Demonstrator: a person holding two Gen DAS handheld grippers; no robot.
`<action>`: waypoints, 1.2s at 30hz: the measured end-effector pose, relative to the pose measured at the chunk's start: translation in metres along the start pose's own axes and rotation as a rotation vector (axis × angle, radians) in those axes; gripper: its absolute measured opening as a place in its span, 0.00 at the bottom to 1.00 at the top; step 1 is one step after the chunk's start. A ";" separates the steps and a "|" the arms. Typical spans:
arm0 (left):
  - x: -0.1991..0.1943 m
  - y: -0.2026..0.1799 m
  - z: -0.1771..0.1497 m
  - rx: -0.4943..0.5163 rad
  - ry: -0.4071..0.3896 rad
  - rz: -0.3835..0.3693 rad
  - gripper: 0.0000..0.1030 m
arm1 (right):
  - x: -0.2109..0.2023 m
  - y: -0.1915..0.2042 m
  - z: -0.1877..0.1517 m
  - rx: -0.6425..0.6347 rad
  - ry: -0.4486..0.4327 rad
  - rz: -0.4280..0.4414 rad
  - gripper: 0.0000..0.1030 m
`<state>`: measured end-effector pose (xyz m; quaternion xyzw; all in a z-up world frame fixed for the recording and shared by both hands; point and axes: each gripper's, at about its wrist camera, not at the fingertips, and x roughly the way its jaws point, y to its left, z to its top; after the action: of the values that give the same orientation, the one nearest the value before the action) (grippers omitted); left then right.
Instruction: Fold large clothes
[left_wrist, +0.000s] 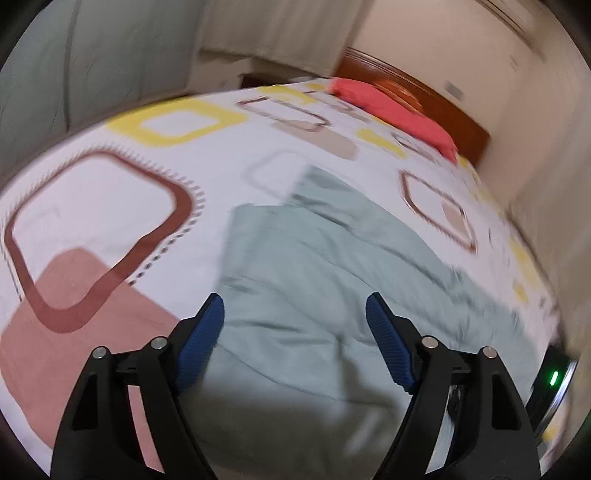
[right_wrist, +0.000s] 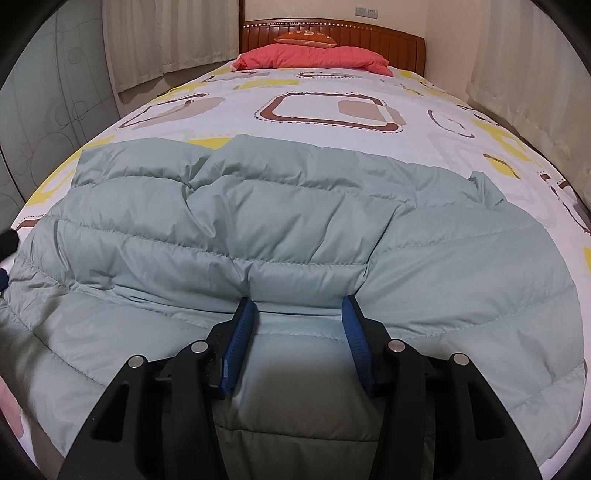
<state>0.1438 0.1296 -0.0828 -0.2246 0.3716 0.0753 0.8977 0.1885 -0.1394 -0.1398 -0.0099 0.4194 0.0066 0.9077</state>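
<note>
A pale green quilted down jacket (right_wrist: 295, 229) lies spread on the bed, with a sleeve folded across its body. It also shows in the left wrist view (left_wrist: 314, 266), which is motion-blurred. My right gripper (right_wrist: 299, 314) is open, its blue pads (right_wrist: 242, 343) low over the jacket's near part, at the edge of the folded layer. My left gripper (left_wrist: 295, 310) is open and empty, above the jacket's near left edge. Whether either gripper touches the fabric is unclear.
The bed has a white sheet (right_wrist: 332, 85) with brown, yellow and beige squares. A red pillow (right_wrist: 314, 55) and wooden headboard (right_wrist: 388, 44) are at the far end. Curtains (right_wrist: 166, 37) and a wardrobe (right_wrist: 55, 110) stand left. Part of the other gripper (right_wrist: 7, 240) shows at the left edge.
</note>
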 end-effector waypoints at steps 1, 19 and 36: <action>0.006 0.013 0.004 -0.058 0.034 -0.017 0.77 | 0.000 0.000 0.000 0.000 -0.001 0.000 0.48; 0.063 0.032 -0.002 -0.203 0.206 -0.261 0.33 | -0.004 0.003 -0.001 -0.013 -0.014 -0.015 0.48; -0.005 -0.032 0.013 -0.033 0.065 -0.313 0.17 | -0.056 -0.100 -0.008 0.176 -0.074 -0.063 0.52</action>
<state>0.1580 0.1069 -0.0603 -0.2970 0.3596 -0.0668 0.8821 0.1482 -0.2396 -0.1015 0.0572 0.3838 -0.0585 0.9198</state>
